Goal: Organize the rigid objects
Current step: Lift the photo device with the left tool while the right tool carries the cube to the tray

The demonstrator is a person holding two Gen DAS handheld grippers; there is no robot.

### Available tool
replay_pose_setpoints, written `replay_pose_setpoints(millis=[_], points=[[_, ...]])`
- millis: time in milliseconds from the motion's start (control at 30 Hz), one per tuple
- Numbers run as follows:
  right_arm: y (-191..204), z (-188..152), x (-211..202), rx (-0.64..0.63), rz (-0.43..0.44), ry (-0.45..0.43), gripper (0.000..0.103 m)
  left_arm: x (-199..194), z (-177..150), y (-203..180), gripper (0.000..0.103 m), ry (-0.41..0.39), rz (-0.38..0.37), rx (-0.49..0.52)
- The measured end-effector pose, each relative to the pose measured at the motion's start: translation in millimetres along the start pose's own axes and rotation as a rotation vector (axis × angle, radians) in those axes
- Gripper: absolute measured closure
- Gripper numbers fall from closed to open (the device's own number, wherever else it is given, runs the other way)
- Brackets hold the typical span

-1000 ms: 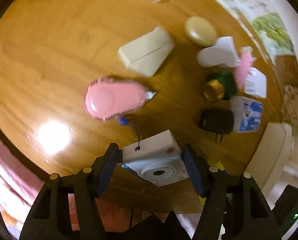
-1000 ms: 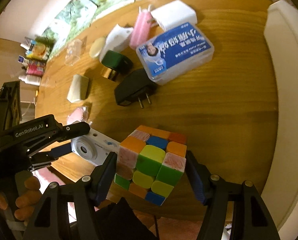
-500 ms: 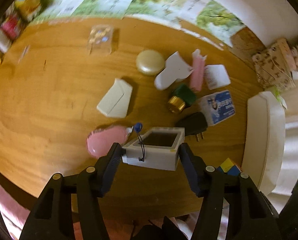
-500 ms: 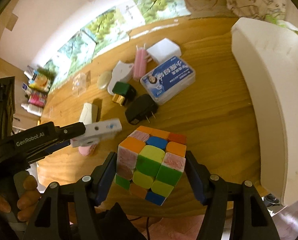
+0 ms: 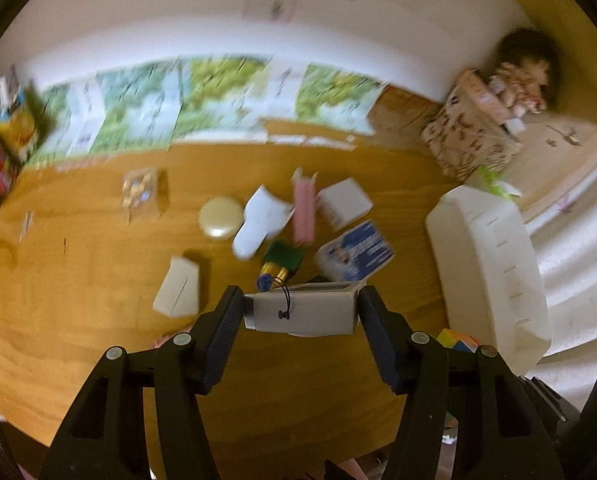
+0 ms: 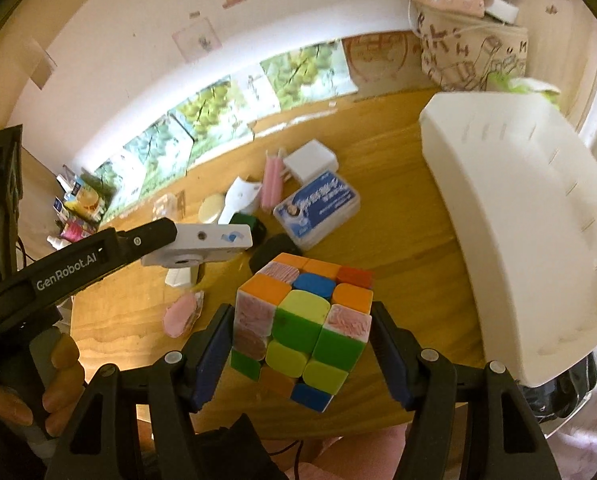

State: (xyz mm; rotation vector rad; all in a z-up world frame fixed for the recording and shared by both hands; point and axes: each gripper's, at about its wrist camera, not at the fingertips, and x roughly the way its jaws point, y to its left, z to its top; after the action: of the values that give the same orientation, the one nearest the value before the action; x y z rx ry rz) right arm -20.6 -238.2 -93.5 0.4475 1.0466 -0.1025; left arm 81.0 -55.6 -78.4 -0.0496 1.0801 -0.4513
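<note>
Left gripper [image 5: 301, 312] and right gripper [image 6: 302, 332] both raised, jaws clamped on loads.

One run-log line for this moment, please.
left gripper: shut on white camera | right gripper: shut on puzzle cube | both above table

black charger [image 6: 272, 250] half hidden; wall pictures [image 5: 202, 100] blurred

White toy camera [image 5: 304, 312] claw-clamped above table, multicolored puzzle cube [image 6: 302, 328] likewise, tilted
</note>
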Motion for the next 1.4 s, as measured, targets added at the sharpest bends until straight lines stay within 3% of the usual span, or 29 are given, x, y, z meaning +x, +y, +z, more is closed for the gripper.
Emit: replay_pose_setpoints(millis=[267, 533, 967, 1200, 1400], points=[[-22.8, 12.1, -27.3, -0.03, -0.017, -0.078, 0.036, -20.4, 9.0, -43.1, 0.04, -0.173, -0.023, 0.078], [-66.0, 29.0, -51.0, -0.052, -0.038, -0.115, 0.036, -24.4, 15.0, -97.2, 0.041, -0.252, -0.091, 0.102], [-161.9, 43.5, -77.0, -0.026, -0.084, -0.141, 0.036, -3.8, 14.7, -197.9, 0.041, -0.27, -0.159, 0.161], [-208.6, 47.5, -75.9, -0.028, -0.104, -0.103, 0.036, 20.4, 13.6, -241.8, 0.041, -0.21, -0.154, 0.179], [-235.7, 51.7, -59.9, -0.028, -0.109, -0.037, 0.036, 49.1, 3.9, -256.7, 0.041, -0.131, -0.098, 0.16]])
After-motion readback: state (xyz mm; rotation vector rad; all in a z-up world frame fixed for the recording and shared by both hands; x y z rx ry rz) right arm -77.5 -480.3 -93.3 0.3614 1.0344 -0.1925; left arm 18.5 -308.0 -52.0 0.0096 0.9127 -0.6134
